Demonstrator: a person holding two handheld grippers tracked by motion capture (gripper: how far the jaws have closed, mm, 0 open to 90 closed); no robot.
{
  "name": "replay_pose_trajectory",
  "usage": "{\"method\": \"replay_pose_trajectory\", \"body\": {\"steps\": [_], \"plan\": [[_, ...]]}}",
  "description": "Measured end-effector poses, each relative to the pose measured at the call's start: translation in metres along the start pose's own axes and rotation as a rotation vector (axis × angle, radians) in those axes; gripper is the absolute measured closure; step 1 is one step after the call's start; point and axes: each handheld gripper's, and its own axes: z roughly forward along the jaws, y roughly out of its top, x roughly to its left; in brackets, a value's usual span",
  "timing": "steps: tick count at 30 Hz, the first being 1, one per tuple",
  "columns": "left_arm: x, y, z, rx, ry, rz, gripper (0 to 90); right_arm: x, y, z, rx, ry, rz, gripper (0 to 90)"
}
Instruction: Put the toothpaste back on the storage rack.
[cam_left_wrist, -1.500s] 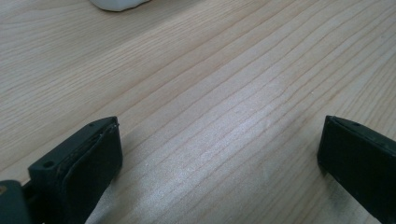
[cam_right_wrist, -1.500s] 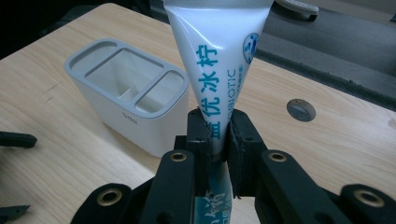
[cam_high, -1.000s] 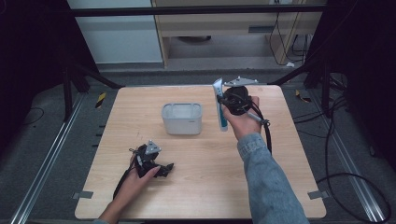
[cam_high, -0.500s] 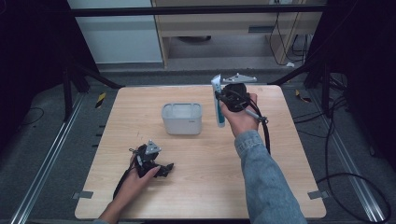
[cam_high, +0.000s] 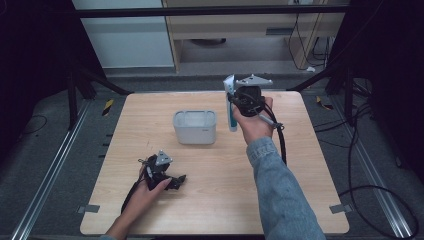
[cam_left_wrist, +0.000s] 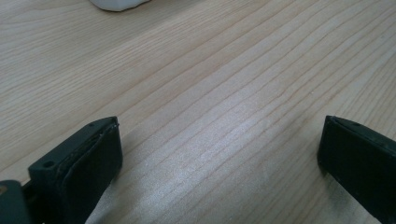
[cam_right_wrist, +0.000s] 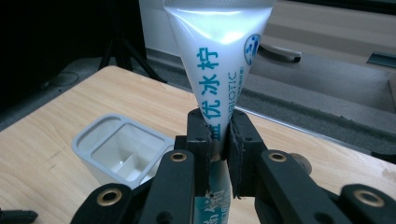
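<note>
Wooden table (cam_high: 280, 200) at centre frame — right gripper (cam_right_wrist: 219, 140) clamps the toothpaste tube (cam_right_wrist: 217, 56) upright beside the grey holder (cam_high: 195, 127); next, likely lowering it in. Left gripper (cam_high: 161, 172) rests, jaws apart.

- Right gripper (cam_high: 231, 100) held up off the table in a raised hand, forearm in a denim sleeve (cam_high: 282, 200) reaching forward; jaws clamped on a tube (cam_right_wrist: 219, 70), crimped end up.
- Left gripper (cam_high: 162, 172) low at the table's near left, gripped in a bare hand (cam_high: 145, 192); jaws spread wide, nothing between.
</note>
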Motion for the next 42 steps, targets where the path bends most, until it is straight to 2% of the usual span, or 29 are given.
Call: {"method": "replay_pose_trajectory", "body": {"steps": [17, 29, 32, 35, 42], "plan": [[0.0, 0.0, 0.0, 0.0, 0.0, 0.0, 0.0, 0.009, 0.019, -0.002, -0.049, -0.003, -0.013, 80.4], [0.0, 0.0, 0.0, 0.002, -0.001, 0.001, 0.0, 0.025, 0.037, 0.005, -0.077, 0.007, -0.044, 80.5], [0.0, 0.0, 0.0, 0.002, -0.001, 0.001, 0.0, 0.028, 0.041, 0.006, -0.087, 0.008, -0.042, 80.4], [0.0, 0.0, 0.0, 0.002, -0.001, 0.001, 0.0, 0.03, 0.045, 0.008, -0.102, 0.02, -0.019, 80.5], [0.0, 0.0, 0.0, 0.002, -0.001, 0.001, 0.0, 0.039, 0.054, 0.017, -0.123, 0.032, -0.014, 80.5]]}}
